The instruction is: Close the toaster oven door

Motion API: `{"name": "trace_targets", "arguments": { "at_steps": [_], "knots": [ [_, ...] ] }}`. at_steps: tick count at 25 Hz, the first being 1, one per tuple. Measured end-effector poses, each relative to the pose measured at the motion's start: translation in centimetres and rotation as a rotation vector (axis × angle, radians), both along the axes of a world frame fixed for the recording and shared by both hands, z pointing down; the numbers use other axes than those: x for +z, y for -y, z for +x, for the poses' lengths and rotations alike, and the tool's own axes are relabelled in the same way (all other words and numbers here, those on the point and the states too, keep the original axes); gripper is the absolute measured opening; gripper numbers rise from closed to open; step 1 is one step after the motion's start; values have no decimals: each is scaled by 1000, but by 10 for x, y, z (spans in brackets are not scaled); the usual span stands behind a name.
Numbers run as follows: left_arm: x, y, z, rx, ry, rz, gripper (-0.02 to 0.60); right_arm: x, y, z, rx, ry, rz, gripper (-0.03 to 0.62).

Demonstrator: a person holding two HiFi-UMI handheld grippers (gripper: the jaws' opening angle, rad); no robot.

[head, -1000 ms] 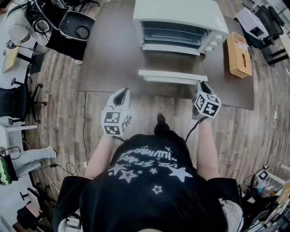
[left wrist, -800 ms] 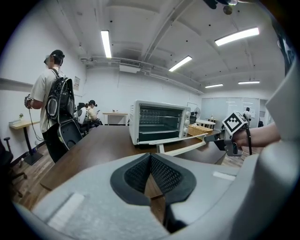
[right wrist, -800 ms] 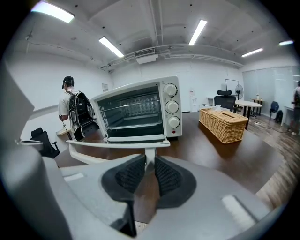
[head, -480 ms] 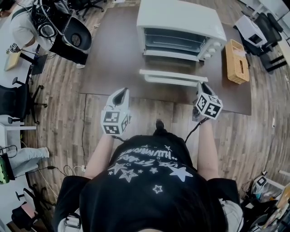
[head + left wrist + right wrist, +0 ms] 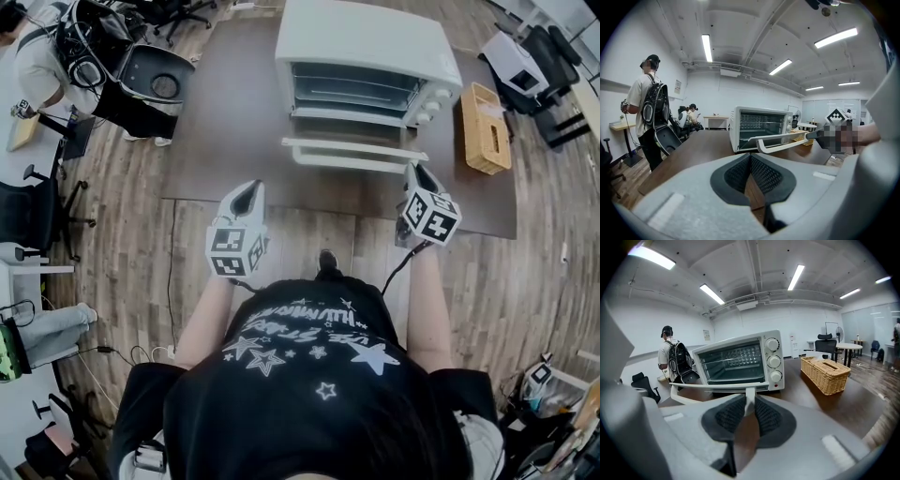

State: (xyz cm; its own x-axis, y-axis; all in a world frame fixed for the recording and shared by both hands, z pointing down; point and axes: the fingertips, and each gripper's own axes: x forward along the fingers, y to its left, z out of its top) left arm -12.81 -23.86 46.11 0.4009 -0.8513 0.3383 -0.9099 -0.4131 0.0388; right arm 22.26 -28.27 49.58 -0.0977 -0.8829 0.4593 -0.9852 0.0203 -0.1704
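Right gripper [image 5: 749,404] clamps the right end of the door handle [image 5: 708,388]. Left gripper [image 5: 750,161] shut, empty. Door [image 5: 356,150] partly raised on the toaster oven [image 5: 366,42], mid-table [image 5: 234,112]. Risk: the off-centre grip slips, door drops, oven skids.

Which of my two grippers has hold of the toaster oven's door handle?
The right gripper: its jaws pinch the door handle at its right end. The left gripper hangs short of the toaster oven, jaws together on nothing.
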Motion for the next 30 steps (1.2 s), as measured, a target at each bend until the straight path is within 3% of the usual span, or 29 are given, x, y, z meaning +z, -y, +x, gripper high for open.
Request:
{"name": "trace_targets", "arguments": {
  "at_steps": [30],
  "knots": [
    [-2,26,21,-27,-2,8,9,-51,43,7,-27,42,117,75]
  ]
}}
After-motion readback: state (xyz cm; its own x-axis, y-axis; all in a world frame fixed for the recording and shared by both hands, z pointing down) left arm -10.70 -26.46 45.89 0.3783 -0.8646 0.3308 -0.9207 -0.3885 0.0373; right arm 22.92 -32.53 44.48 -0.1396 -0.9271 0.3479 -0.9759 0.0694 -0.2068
